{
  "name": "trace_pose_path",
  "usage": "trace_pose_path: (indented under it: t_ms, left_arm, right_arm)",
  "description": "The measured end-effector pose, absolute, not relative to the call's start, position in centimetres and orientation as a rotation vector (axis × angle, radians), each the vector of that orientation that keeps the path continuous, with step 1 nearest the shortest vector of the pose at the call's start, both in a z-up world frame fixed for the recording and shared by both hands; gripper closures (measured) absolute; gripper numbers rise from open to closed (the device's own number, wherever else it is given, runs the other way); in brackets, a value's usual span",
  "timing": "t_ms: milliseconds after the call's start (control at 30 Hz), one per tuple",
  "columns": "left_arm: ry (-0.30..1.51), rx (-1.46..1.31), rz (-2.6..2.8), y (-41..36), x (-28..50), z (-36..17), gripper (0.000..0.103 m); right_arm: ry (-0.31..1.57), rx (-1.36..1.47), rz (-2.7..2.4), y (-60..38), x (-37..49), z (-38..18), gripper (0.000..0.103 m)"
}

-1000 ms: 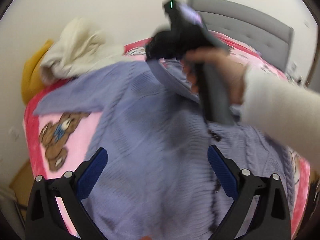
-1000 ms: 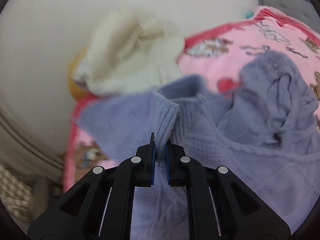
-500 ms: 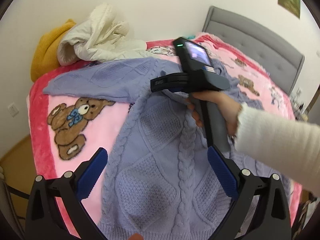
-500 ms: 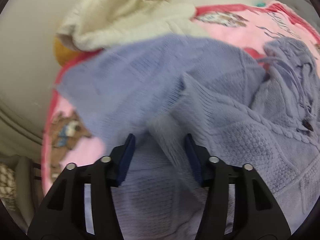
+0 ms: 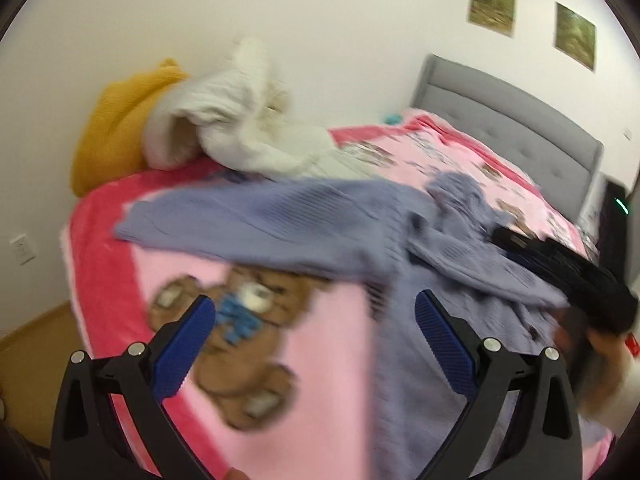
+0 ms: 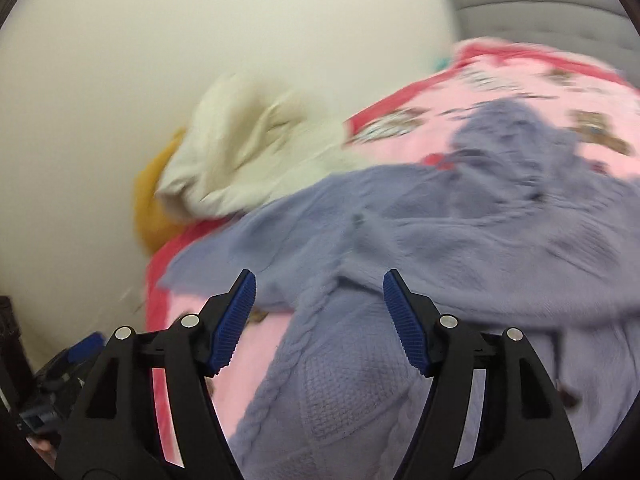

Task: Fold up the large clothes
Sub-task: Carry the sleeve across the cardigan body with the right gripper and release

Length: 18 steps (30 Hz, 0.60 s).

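**Lavender sweater lying loose on the bed, both grippers standing apart**

The lavender knit sweater (image 5: 348, 216) is sprawling across the pink teddy-bear blanket (image 5: 120, 248), filling the middle and lower right of the left wrist view, one sleeve stretching out toward the left of the frame. In the right wrist view the same sweater (image 6: 440, 248) is taking up the centre and right, its cable-knit body running down between the fingers to the bottom edge.

The right gripper (image 6: 319, 312) is hanging just over that knit body, its jaws having just been opening; the blue pads are standing apart with fabric showing in the gap but not pinched by them. The left gripper (image 5: 315, 328) is spread wide as well, gripping nothing, hovering over the blanket's bear print and the sweater's edge at lower centre.

At the right edge of the left wrist view, a hand (image 5: 592, 364) in a pale sleeve is holding the dark body of the other gripper, all of it blurred.

Further back, a cream garment (image 5: 240, 132) is heaped on a mustard one (image 5: 116, 136) at upper left, against the white wall. The grey headboard (image 5: 512, 120) is sitting upper right, with two small pictures (image 5: 492, 2) above it.
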State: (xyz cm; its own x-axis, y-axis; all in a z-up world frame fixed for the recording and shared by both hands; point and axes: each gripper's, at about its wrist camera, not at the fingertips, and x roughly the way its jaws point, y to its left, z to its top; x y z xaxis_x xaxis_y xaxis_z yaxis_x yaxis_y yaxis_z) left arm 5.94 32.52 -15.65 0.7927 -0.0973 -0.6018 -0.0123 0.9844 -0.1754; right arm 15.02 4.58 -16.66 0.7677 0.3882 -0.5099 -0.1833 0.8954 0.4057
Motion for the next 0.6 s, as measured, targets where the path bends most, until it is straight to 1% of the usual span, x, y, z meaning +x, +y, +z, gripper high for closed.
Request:
trace_pose_path:
  t_ms: [100, 133, 200, 300, 367, 433, 467, 600]
  left_arm:
    - [0.720, -0.405, -0.175, 37.3, 7.4, -14.8, 0.005]
    - [0.724, -0.433, -0.187, 38.2, 7.7, -14.5, 0.005]
    - [0.728, -0.432, -0.147, 40.0, 8.2, -13.4, 0.005]
    - [0.799, -0.466, -0.128, 42.0, 9.8, -13.0, 0.005]
    - [0.829, -0.552, -0.192, 43.5, 10.9, -13.4, 0.005]
    - [0.818, -0.624, -0.177, 45.3, 11.8, -14.1, 0.005]
    - [0.811, -0.656, -0.185, 46.0, 12.0, -14.5, 0.005]
    - [0.724, -0.802, -0.190, 51.6, 14.8, -18.9, 0.005]
  right_arm:
    - [0.582, 0.321, 0.137, 5.5, 13.8, -13.9, 0.037]
    - [0.598, 0.324, 0.110, 5.7, 13.8, -12.7, 0.029]
    - [0.642, 0.308, 0.098, 5.8, 14.1, -10.3, 0.020]
    - [0.707, 0.207, 0.020, 5.9, 14.4, -7.5, 0.012]
    - [0.734, 0.189, -0.020, 5.8, 14.2, -6.1, 0.012]
    - [0.735, 0.173, -0.045, 5.9, 13.8, -5.1, 0.008]
    - [0.728, 0.164, -0.044, 6.0, 13.5, -5.0, 0.008]
    - [0.684, 0.109, -0.059, 7.1, 12.7, -5.0, 0.008]
